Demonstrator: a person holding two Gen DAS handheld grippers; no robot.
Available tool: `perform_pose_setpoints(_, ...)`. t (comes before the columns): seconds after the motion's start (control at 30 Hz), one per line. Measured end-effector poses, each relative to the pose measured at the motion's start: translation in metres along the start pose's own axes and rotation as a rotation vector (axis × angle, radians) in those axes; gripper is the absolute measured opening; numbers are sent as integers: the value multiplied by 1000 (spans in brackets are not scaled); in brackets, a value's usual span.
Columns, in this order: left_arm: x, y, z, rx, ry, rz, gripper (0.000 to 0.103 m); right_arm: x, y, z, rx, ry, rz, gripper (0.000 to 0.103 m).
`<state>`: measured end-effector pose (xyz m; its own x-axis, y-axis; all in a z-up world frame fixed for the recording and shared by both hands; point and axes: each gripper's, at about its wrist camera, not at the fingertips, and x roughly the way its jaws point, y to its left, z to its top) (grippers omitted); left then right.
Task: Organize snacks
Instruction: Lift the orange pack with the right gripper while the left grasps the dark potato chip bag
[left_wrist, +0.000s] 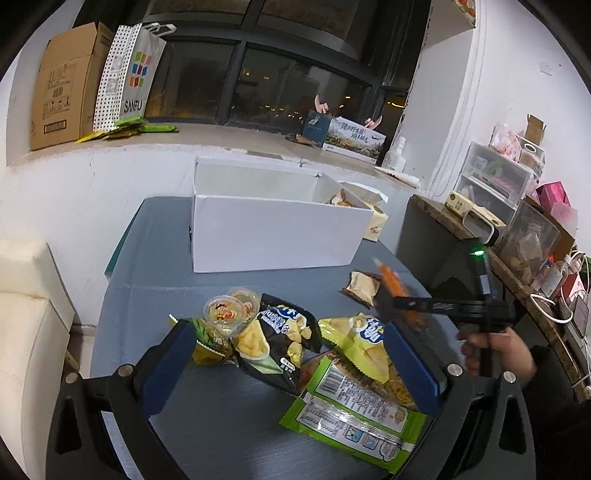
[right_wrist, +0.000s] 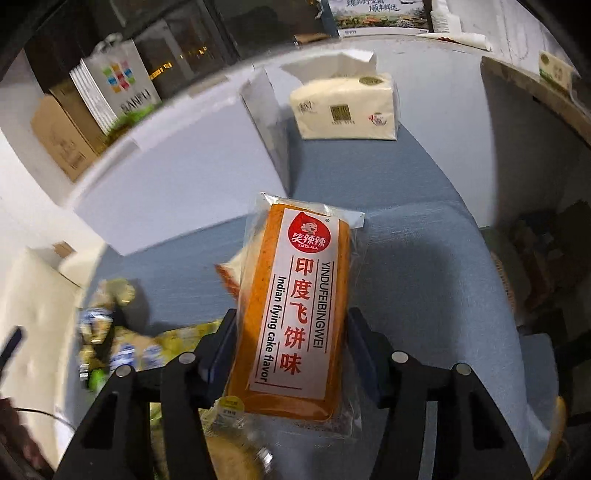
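Pinching an orange snack pack (right_wrist: 295, 306) between its pads, the right tool (right_wrist: 291, 354) holds it up off the worktop (right_wrist: 424, 258), on the near side of the white box (left_wrist: 273, 229). Left tool (left_wrist: 291, 365) is spread wide over the snack pile (left_wrist: 295, 343), also in front of that box. Tissue pack (right_wrist: 347, 107) sits beside the box's far end.

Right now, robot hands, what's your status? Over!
Right gripper shut on orange snack pack, lifted. Left gripper open over snack pile. White box ahead, path clear.
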<state>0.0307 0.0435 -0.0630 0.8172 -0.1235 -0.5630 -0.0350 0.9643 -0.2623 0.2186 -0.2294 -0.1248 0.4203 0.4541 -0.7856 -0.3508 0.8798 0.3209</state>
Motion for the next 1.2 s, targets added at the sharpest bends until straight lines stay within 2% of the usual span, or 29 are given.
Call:
perform_pose_setpoints(0.2,25,6,-3,7,81,2,103,-39,1,-4,7,-85,76,61)
perform_pose_setpoints(0.5,96,4,3,144,266,-17,103,-60,14,-8,-35,-120,124,61)
perform_pose_setpoints(0.57,113,3,2,188,302,26,103,-61,15,-8,-38,-119,127,61)
perform_pose_setpoints(0.6,121,2,0,215,326,30,102,-60,15,-9,-40,-116,128,61)
perform_pose_setpoints(0.63,128,1,-2,235,344,20,97,-60,15,-10,-40,-114,127,61)
perform_pose_setpoints(0.67,129,1,-3,261,326,21,90,-59,14,-11,-37,-111,127,61)
perform_pose_setpoints(0.7,129,-2,-3,296,315,12,76,-58,13,-11,-34,-107,130,61)
perform_pose_setpoints(0.73,129,-4,-1,316,317,4,54,-57,13,-12,-33,-105,132,61)
perform_pose_setpoints(0.8,130,-7,3,311,340,-2,51,-56,14,-13,-35,-101,134,61)
perform_pose_setpoints(0.83,128,-10,3,323,334,10,49,-56,15,-13,-37,-102,137,61)
perform_pose_setpoints(0.9,123,-9,1,310,314,-15,46,-56,17,-14,-43,-103,141,61)
perform_pose_setpoints(1.2,68,-9,29,227,112,-55,45,-58,27,-7,-65,-120,160,61)
